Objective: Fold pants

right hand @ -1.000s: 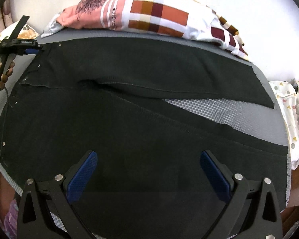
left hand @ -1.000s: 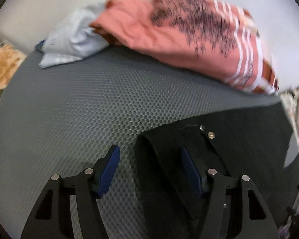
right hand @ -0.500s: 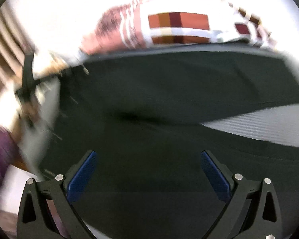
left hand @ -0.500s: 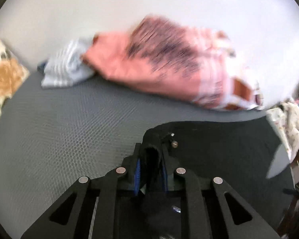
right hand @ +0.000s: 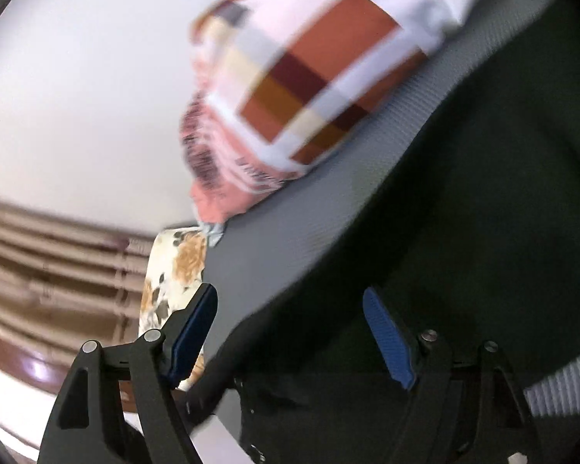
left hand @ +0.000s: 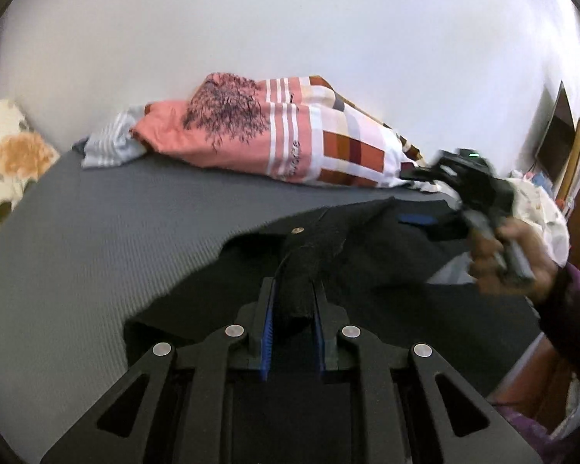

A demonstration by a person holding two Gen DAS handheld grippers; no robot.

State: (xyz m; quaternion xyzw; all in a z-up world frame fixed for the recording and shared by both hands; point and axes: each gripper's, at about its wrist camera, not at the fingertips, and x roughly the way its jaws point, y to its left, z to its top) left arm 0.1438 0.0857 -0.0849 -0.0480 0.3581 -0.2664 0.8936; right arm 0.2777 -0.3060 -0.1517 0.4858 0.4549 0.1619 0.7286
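In the left wrist view, the left tongs sit at the bottom centre of the frame, pinched tight on a bunched fold of the black pants, which rises out of the jaws toward a small metal button. The rest of the pants spreads across the lower right of the grey bed. At the right edge a hand in a purple sleeve grips the right tongs, which are blurred there.

In the right wrist view the frame is tilted. The right tongs stand at the bottom, their jaws closing but wide apart, with the edge of the pants between the blue pads; neither pad presses on the cloth.

Farther back, in the middle of the left wrist view, a pink and checked cloth lies against the white wall, with a pale striped cloth at its left. A floral pillow sits at the left edge.
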